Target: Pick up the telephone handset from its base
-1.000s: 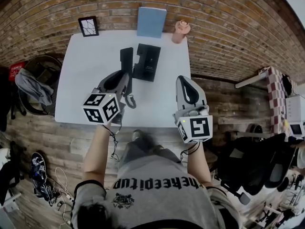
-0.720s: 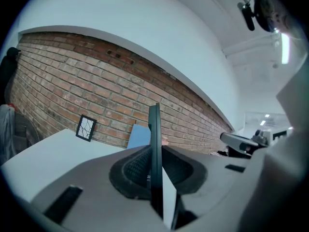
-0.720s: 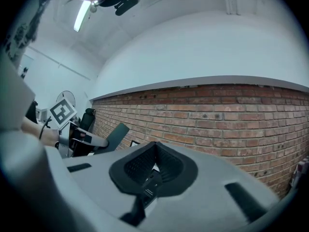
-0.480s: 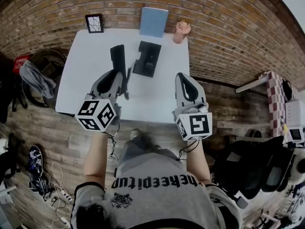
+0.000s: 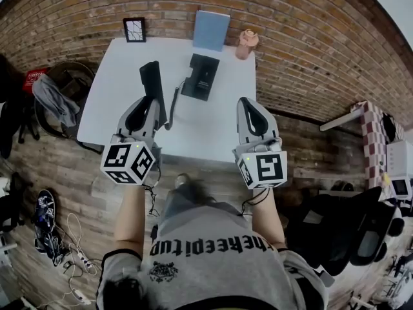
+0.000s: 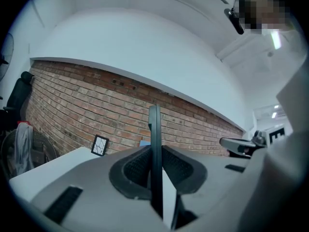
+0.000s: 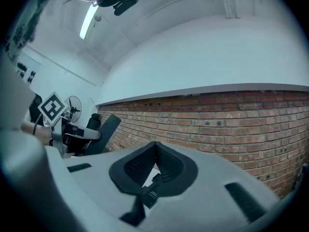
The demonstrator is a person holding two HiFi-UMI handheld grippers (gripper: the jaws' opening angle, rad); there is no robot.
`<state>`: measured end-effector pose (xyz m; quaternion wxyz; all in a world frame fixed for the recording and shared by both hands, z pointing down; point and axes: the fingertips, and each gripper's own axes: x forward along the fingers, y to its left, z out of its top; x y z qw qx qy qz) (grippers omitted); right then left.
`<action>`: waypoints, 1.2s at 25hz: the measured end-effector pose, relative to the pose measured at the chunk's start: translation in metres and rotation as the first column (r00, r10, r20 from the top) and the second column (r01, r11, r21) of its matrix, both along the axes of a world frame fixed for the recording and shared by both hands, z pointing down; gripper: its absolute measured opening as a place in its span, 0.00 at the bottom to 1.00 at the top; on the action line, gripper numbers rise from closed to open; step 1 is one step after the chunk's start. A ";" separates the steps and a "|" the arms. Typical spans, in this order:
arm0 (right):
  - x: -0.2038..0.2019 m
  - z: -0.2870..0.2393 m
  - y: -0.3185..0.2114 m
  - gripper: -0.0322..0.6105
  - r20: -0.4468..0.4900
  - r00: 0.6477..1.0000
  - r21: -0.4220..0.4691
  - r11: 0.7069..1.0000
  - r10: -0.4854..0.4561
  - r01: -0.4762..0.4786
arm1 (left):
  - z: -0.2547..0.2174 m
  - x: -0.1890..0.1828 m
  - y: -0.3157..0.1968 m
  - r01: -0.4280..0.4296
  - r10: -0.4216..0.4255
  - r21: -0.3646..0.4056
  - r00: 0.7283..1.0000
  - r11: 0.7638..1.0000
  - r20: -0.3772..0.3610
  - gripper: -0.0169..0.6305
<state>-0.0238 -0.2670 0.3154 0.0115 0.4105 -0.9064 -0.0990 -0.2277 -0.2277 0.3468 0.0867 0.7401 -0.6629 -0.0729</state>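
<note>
My left gripper (image 5: 153, 102) is shut on the black telephone handset (image 5: 153, 86), which hangs in the air to the left of its black base (image 5: 201, 76). The base stays on the white table (image 5: 122, 70), and a coiled cord (image 5: 174, 101) joins the two. In the left gripper view the handset (image 6: 154, 144) stands edge-on, pinched between the pads. My right gripper (image 5: 248, 102) hovers over the table's near right part, shut with nothing in it. In the right gripper view its jaws (image 7: 155, 148) meet at the tip, and the lifted handset (image 7: 107, 128) shows at the left.
Against the brick wall at the back of the table lean a small picture frame (image 5: 134, 29), a blue board (image 5: 211, 30) and a pink cup (image 5: 247, 41). A chair with clothes (image 5: 55, 99) stands left of the table. Cables lie on the wooden floor.
My left gripper has carried the handset to the left and upward, away from the base, stretching the cord. The right gripper has shifted a little and stays shut.
</note>
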 end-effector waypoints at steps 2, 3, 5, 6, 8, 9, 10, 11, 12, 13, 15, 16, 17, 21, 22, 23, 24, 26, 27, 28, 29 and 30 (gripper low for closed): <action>0.002 -0.002 0.005 0.05 0.003 1.000 0.006 1.000 -0.007 0.006 | -0.002 0.000 0.009 0.019 -0.019 0.011 1.000 1.000 0.005 0.12; 0.003 -0.003 0.008 0.05 0.005 1.000 0.008 1.000 -0.009 0.009 | -0.004 0.001 0.013 0.028 -0.028 0.017 1.000 0.999 0.008 0.12; 0.006 -0.005 0.013 0.05 0.004 1.000 0.011 1.000 -0.015 0.015 | -0.008 0.003 0.022 0.046 -0.046 0.034 0.999 0.998 0.012 0.13; 0.007 -0.005 0.016 0.05 0.004 1.000 0.012 1.000 -0.018 0.018 | -0.010 0.003 0.026 0.055 -0.055 0.043 0.998 0.998 0.014 0.13; 0.010 -0.007 0.022 0.05 0.004 1.000 0.014 1.000 -0.023 0.023 | -0.014 0.004 0.034 0.073 -0.074 0.064 0.997 0.995 0.017 0.13; 0.012 -0.007 0.024 0.05 0.004 1.000 0.014 1.000 -0.026 0.025 | -0.017 0.005 0.038 0.082 -0.083 0.074 0.996 0.994 0.018 0.12; 0.014 -0.007 0.027 0.05 0.004 1.000 0.015 1.000 -0.028 0.027 | -0.018 0.006 0.042 0.089 -0.091 0.085 0.996 0.992 0.018 0.12; 0.016 -0.007 0.029 0.05 0.003 1.000 0.015 0.999 -0.030 0.030 | -0.020 0.008 0.046 0.096 -0.099 0.095 0.995 0.991 0.020 0.12; 0.018 -0.007 0.032 0.05 0.002 0.999 0.015 0.999 -0.032 0.032 | -0.022 0.010 0.050 0.103 -0.106 0.103 0.994 0.989 0.022 0.13; 0.020 -0.008 0.035 0.05 0.001 0.999 0.016 0.999 -0.034 0.034 | -0.023 0.011 0.054 0.109 -0.113 0.110 0.993 0.988 0.024 0.13; 0.025 -0.008 0.041 0.05 0.000 0.999 0.019 0.999 -0.036 0.036 | -0.024 0.015 0.061 0.120 -0.124 0.121 0.992 0.985 0.027 0.13; 0.027 -0.008 0.043 0.05 0.000 0.999 0.021 0.999 -0.037 0.037 | -0.025 0.017 0.065 0.125 -0.129 0.125 0.991 0.984 0.028 0.12; 0.030 -0.009 0.046 0.05 0.000 0.999 0.023 0.999 -0.038 0.038 | -0.025 0.020 0.068 0.129 -0.134 0.128 0.991 0.983 0.028 0.13; 0.041 -0.009 0.053 0.05 -0.003 0.999 0.027 0.999 -0.035 0.035 | -0.026 0.028 0.080 0.148 -0.154 0.148 0.988 0.978 0.031 0.13; 0.043 -0.010 0.055 0.05 -0.003 0.999 0.029 0.999 -0.034 0.034 | -0.027 0.030 0.083 0.152 -0.159 0.155 0.987 0.976 0.031 0.12; 0.046 -0.010 0.056 0.05 -0.003 0.999 0.031 0.999 -0.033 0.033 | -0.028 0.032 0.085 0.156 -0.163 0.162 0.986 0.974 0.032 0.13; 0.048 -0.011 0.058 0.05 -0.002 0.999 0.032 0.999 -0.032 0.032 | -0.029 0.033 0.088 0.159 -0.167 0.169 0.985 0.973 0.033 0.13; 0.051 -0.013 0.060 0.05 -0.001 1.000 0.036 0.999 -0.030 0.030 | -0.032 0.036 0.092 0.166 -0.176 0.181 0.984 0.969 0.038 0.13; 0.053 -0.013 0.061 0.05 -0.002 1.000 0.037 0.999 -0.030 0.030 | -0.033 0.038 0.094 0.169 -0.179 0.186 0.983 0.968 0.039 0.12; 0.054 -0.014 0.062 0.05 -0.002 1.000 0.038 0.999 -0.030 0.030 | -0.034 0.040 0.096 0.172 -0.183 0.192 0.982 0.966 0.040 0.13; 0.056 -0.014 0.063 0.05 -0.004 1.000 0.038 0.999 -0.031 0.031 | -0.035 0.041 0.098 0.175 -0.186 0.198 0.982 0.964 0.040 0.13; 0.057 -0.013 0.064 0.05 -0.005 0.999 0.037 0.999 -0.032 0.033 | -0.036 0.043 0.100 0.177 -0.189 0.205 0.981 0.963 0.041 0.12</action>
